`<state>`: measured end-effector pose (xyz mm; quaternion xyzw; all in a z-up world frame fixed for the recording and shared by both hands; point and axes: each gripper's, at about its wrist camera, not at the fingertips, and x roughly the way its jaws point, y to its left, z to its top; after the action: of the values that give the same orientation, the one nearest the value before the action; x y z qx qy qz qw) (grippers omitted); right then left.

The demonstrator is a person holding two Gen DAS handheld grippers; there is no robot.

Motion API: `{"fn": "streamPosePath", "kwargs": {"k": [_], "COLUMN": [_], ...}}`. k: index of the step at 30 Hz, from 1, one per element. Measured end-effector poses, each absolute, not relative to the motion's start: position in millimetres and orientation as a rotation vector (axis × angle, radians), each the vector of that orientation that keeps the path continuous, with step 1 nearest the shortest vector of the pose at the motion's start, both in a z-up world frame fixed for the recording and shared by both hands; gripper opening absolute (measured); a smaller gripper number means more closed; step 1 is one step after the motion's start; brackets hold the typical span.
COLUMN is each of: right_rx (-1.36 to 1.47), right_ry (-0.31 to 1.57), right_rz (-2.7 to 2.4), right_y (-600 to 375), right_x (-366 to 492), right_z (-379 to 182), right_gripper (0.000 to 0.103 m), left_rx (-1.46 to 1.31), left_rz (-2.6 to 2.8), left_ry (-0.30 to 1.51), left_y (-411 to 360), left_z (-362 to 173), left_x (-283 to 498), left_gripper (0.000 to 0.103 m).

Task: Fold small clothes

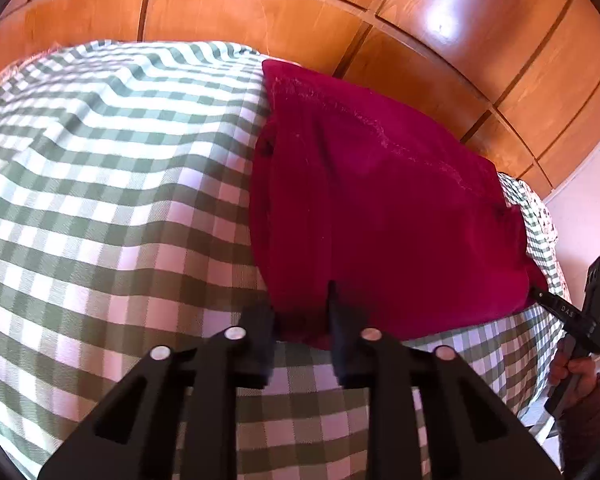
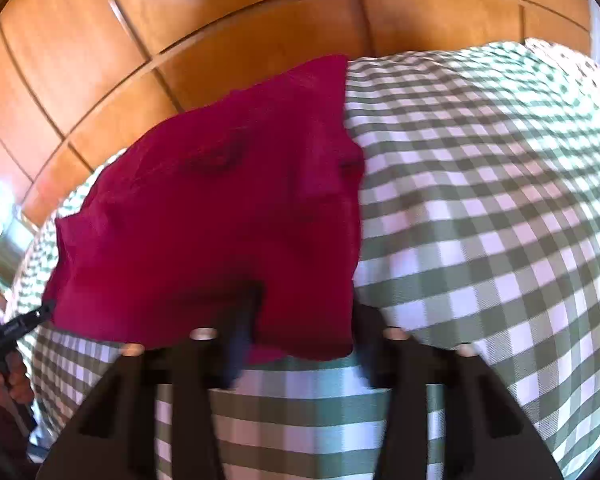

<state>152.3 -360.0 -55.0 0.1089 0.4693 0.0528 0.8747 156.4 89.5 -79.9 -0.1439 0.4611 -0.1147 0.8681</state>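
Note:
A dark red garment (image 1: 380, 208) lies spread on the green-and-white checked cloth (image 1: 100, 200). My left gripper (image 1: 302, 316) has its jaws partly apart around the garment's near left corner; one finger lies on top of the fabric. In the right wrist view the red garment (image 2: 220, 220) has its near right corner between the fingers of my right gripper (image 2: 304, 328), jaws partly apart. The right gripper also shows in the left wrist view (image 1: 556, 306) at the garment's right corner, and the left gripper shows in the right wrist view (image 2: 32, 320).
Wooden panelled cabinet doors (image 1: 300, 12) stand behind the covered table. The checked cloth (image 2: 500, 220) stretches wide beside the garment. A hand (image 1: 580, 380) holds the right gripper at the table's right edge. A white wall (image 1: 580, 220) is at the right.

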Motion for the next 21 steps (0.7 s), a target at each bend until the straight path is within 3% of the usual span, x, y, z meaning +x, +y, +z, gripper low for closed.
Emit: {"fn": "streamPosePath", "kwargs": {"k": [5, 12, 15, 16, 17, 18, 19, 21], "right_rx": [0.198, 0.151, 0.146, 0.143, 0.139, 0.145, 0.159, 0.177], "right_ry": [1.007, 1.103, 1.145, 1.146, 1.136, 1.116, 1.086, 1.015], "right_rz": [0.158, 0.196, 0.216, 0.210, 0.193, 0.175, 0.157, 0.109], "right_y": [-361, -370, -373, -374, -376, -378, -382, -388], "right_x": [124, 50, 30, 29, 29, 31, 34, 49], "right_z": [-50, -45, -42, -39, -35, -31, -25, -13], "right_gripper": [0.022, 0.022, 0.023, 0.026, 0.037, 0.060, 0.072, 0.072], "left_rx": [-0.284, -0.278, -0.299, -0.311, -0.329, -0.336, -0.341, -0.354], "left_rz": [-0.268, -0.398, -0.408, -0.387, -0.369, -0.348, -0.325, -0.314], "left_ry": [0.978, 1.056, 1.067, 1.055, 1.031, 1.013, 0.999, 0.975], "left_y": [94, 98, 104, 109, 115, 122, 125, 127], "left_z": [-78, -74, -70, -67, -64, -61, -60, -56], "left_x": [134, 41, 23, 21, 24, 29, 35, 54], "left_gripper": [0.016, 0.016, 0.027, 0.036, 0.043, 0.044, 0.045, 0.045]}}
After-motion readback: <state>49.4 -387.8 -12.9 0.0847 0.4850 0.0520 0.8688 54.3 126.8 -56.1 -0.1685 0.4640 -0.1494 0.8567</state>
